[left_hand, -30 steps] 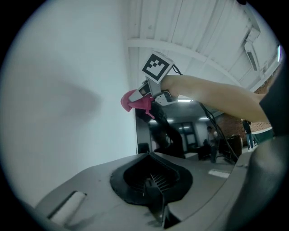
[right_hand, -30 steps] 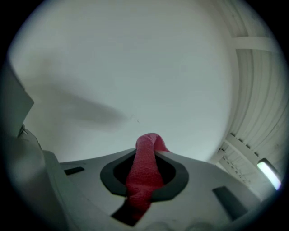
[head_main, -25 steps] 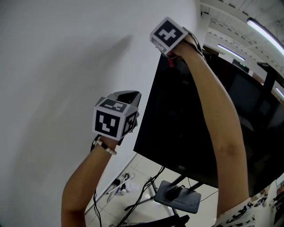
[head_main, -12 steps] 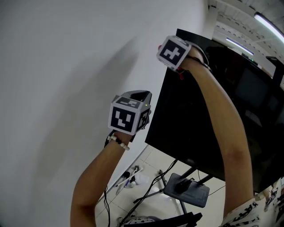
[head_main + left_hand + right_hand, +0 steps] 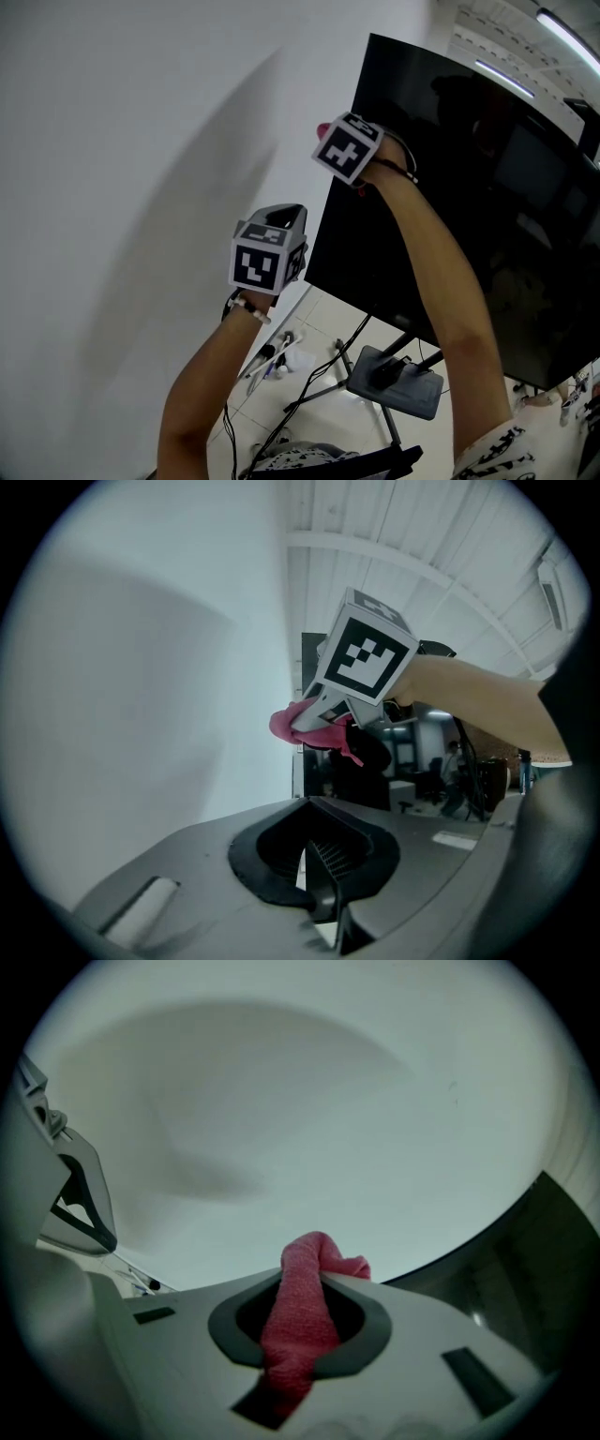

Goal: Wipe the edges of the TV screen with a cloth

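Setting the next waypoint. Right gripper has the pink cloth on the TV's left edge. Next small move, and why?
Probably slide the right gripper a little further down the left edge of the TV. Its fingers are shut on the pink cloth, which sits at the upper part of that edge after coming down from the top corner. The stretch to the lower corner is still ahead.
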Demonstrator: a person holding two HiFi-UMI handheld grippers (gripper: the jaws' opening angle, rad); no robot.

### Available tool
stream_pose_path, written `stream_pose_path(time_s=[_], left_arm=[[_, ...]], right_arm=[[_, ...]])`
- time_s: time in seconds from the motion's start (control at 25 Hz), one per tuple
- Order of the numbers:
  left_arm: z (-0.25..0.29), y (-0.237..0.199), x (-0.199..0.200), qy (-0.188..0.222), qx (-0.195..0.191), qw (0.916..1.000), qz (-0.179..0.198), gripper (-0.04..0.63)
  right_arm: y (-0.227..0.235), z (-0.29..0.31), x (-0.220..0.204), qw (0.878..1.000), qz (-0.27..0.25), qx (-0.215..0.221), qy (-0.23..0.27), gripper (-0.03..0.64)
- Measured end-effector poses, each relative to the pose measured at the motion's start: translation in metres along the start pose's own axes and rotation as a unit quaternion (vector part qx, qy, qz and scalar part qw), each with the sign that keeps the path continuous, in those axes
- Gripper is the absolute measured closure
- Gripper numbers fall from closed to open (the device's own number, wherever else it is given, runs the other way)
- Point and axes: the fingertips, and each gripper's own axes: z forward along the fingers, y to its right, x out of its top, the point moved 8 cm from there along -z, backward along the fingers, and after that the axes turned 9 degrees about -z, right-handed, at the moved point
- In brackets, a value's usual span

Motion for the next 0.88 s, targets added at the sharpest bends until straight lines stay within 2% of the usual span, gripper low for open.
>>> stream_pose_path(time_s=[0.24, 0.52, 0.88], left_arm=[[0.012, -0.012, -0.049, -0.024, 0.02, 0.9991, -0.028, 0.594], [0.011, -0.013, -0.091, -0.04, 0.018, 0.998, -0.047, 0.594], [0.001, -0.03, -0.157, -0.075, 0.032, 0.9931, -0.084, 0.594]], right_arm=[[-0.045, 0.021, -0.014, 0.997, 0.07, 0.037, 0.021, 0.557], [-0.098, 0.045, -0.021, 0.997, 0.056, 0.045, -0.01, 0.557], [-0.183, 0.088, -0.045, 0.988, 0.117, 0.101, -0.025, 0.557]])
